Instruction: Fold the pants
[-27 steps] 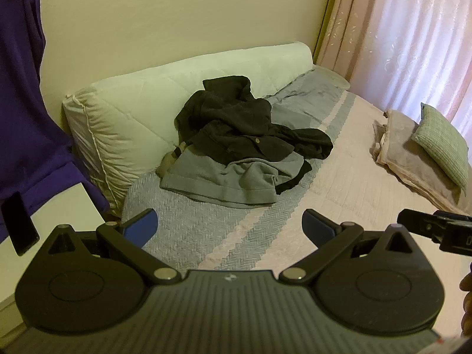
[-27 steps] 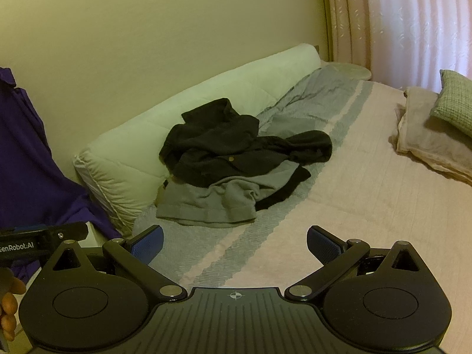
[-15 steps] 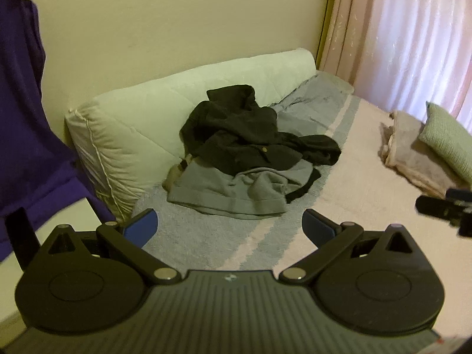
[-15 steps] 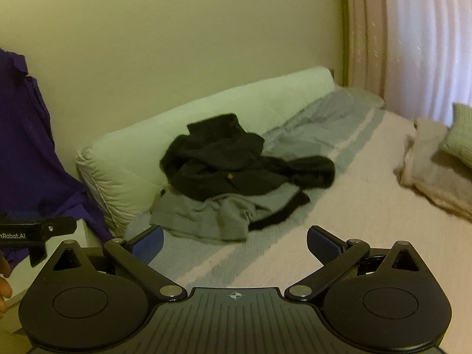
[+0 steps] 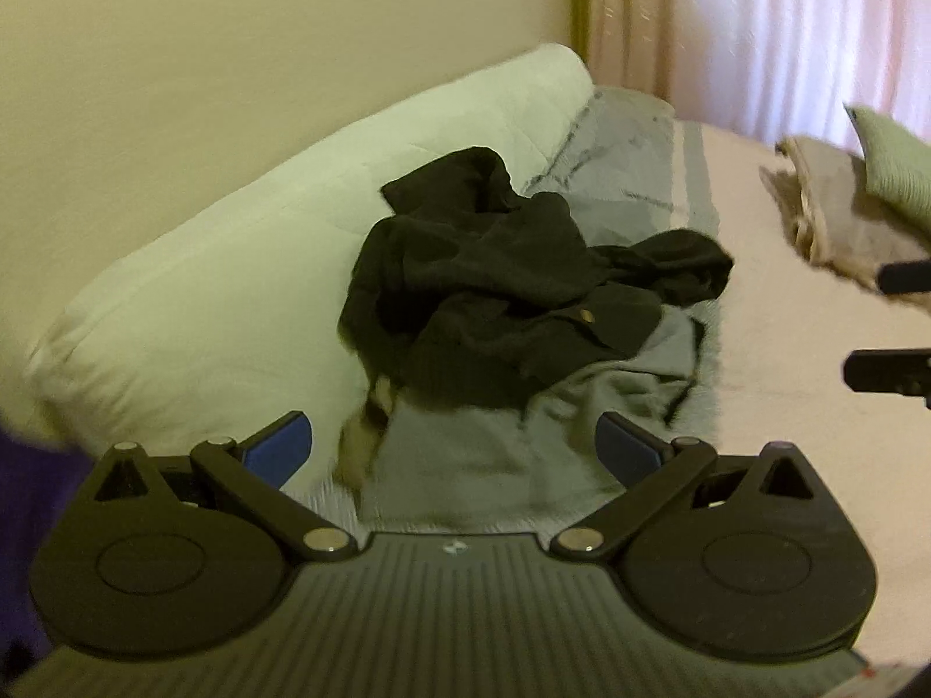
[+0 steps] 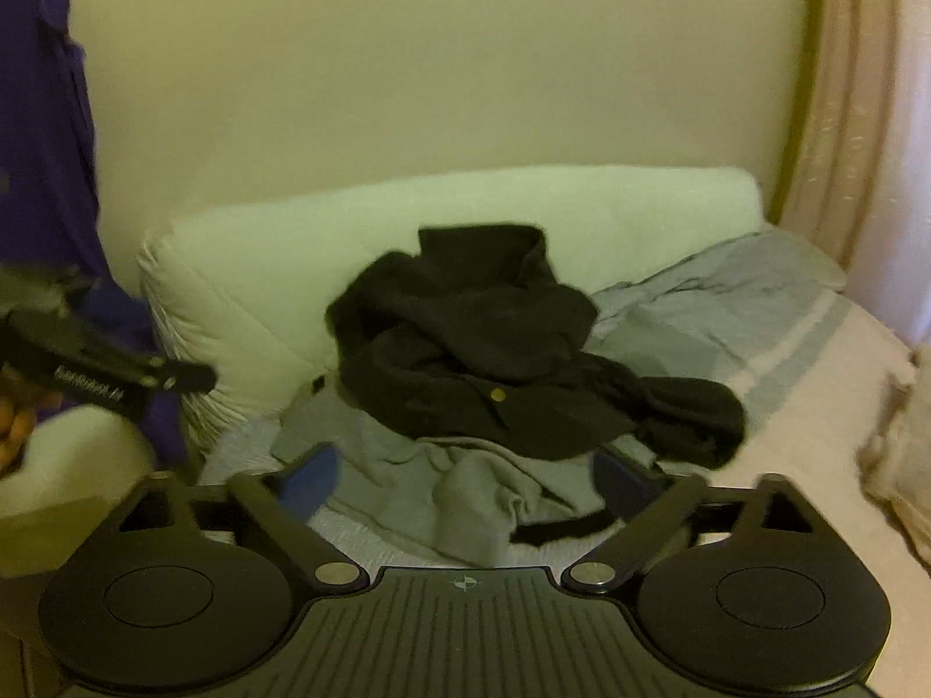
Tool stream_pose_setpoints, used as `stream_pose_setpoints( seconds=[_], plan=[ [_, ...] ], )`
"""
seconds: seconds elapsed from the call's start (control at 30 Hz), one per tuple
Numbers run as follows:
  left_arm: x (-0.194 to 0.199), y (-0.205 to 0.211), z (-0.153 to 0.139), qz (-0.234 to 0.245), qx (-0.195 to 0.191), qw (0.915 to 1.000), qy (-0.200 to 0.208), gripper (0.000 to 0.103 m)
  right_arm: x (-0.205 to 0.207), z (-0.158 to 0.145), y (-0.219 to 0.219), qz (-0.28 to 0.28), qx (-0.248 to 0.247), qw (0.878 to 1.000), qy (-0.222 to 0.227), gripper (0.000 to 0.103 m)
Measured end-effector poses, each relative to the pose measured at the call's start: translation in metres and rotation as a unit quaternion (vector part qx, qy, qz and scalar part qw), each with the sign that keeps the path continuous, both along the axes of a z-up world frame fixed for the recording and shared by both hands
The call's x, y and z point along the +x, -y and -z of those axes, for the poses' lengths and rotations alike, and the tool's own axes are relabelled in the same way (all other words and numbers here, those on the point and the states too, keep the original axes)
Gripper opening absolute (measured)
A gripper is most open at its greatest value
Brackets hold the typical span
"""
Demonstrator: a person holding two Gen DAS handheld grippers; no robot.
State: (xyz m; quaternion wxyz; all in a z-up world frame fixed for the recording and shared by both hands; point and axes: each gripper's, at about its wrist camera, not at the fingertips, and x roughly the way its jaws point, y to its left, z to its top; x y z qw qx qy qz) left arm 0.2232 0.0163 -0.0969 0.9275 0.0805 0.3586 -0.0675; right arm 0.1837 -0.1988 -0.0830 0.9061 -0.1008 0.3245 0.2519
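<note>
I hold a pair of black tongs in each hand, and both pairs are spread wide apart with nothing between their blue pads: my left tongs [image 5: 454,448] and my right tongs [image 6: 465,477] both hover over the near side of a bed [image 5: 785,407], touching no cloth. Just beyond the pads lies a crumpled heap of clothes. Its lower layer is a soft grey fleecy garment [image 6: 465,494], rumpled into folds; on top sits a black garment [image 6: 483,349] of thick matte cloth, bunched up, with a small brass-coloured button showing. I cannot tell for certain which piece is the pants. The heap leans against a long pale quilted cushion [image 5: 233,291] set along a cream wall [image 6: 465,58]. The bedspread is woven, with grey and pale pink stripes. At the far end, near the pink curtains [image 5: 756,29], are a green ribbed pillow [image 5: 896,174] and a beige folded blanket [image 5: 832,221]. I judge the task is only starting: this is the reach. Next I need to pick the pants out of the heap, grip them at the waistband and spread them flat.
</note>
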Motion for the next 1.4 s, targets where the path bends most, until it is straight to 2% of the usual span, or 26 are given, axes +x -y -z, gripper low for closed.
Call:
stream_pose_setpoints(
  seconds=[0.17, 0.3, 0.5, 0.67, 0.7, 0.77, 0.8, 0.83, 0.87, 0.9, 1.03, 1.17, 1.27, 1.4],
  plan=[
    [0.075, -0.014, 0.051, 0.05, 0.034, 0.9981, -0.014, 0.098, 0.073, 0.064, -0.038, -0.041, -0.035, 0.998, -0.022, 0.083],
    [0.118, -0.019, 0.093, 0.11, 0.051, 0.9923, -0.027, 0.095, 0.125, 0.12, -0.068, -0.078, -0.075, 0.994, -0.024, 0.083],
    [0.148, -0.025, 0.137, 0.169, 0.073, 0.9822, -0.039, 0.093, 0.176, 0.187, -0.102, -0.145, -0.157, 0.977, 0.005, 0.083],
    [0.164, -0.031, 0.147, 0.181, 0.065, 0.9802, -0.046, 0.093, 0.199, 0.215, -0.115, -0.178, -0.19, 0.965, 0.031, 0.083],
    [0.165, -0.031, 0.146, 0.185, 0.061, 0.9795, -0.049, 0.093, 0.204, 0.215, -0.114, -0.178, -0.186, 0.966, 0.027, 0.082],
    [0.164, -0.031, 0.138, 0.19, 0.058, 0.979, -0.047, 0.093, 0.213, 0.21, -0.109, -0.169, -0.172, 0.97, 0.016, 0.061],
    [0.162, -0.031, 0.132, 0.192, 0.056, 0.9788, -0.043, 0.093, 0.219, 0.205, -0.104, -0.156, -0.168, 0.973, 0.014, 0.044],
    [0.159, -0.032, 0.127, 0.195, 0.056, 0.9783, -0.04, 0.093, 0.224, 0.2, -0.099, -0.15, -0.159, 0.976, 0.004, 0.034],
    [0.156, -0.033, 0.12, 0.197, 0.057, 0.9781, -0.033, 0.093, 0.23, 0.195, -0.095, -0.146, -0.148, 0.978, -0.006, 0.029],
    [0.153, -0.035, 0.115, 0.198, 0.06, 0.9779, -0.028, 0.094, 0.234, 0.188, -0.089, -0.142, -0.142, 0.98, -0.012, 0.009],
    [0.146, -0.04, 0.101, 0.203, 0.09, 0.9749, -0.009, 0.094, 0.239, 0.157, -0.06, -0.116, -0.111, 0.987, -0.014, 0.002],
    [0.153, -0.042, 0.094, 0.205, 0.104, 0.9732, 0.002, 0.094, 0.238, 0.124, -0.019, -0.068, -0.086, 0.994, -0.009, 0.001],
    [0.165, -0.041, 0.09, 0.197, 0.089, 0.9763, -0.003, 0.093, 0.231, 0.11, -0.003, -0.048, -0.087, 0.995, -0.002, 0.001],
    [0.185, -0.038, 0.091, 0.191, 0.052, 0.9802, -0.009, 0.089, 0.23, 0.111, 0.01, -0.032, -0.089, 0.996, -0.006, 0.001]
  ],
)
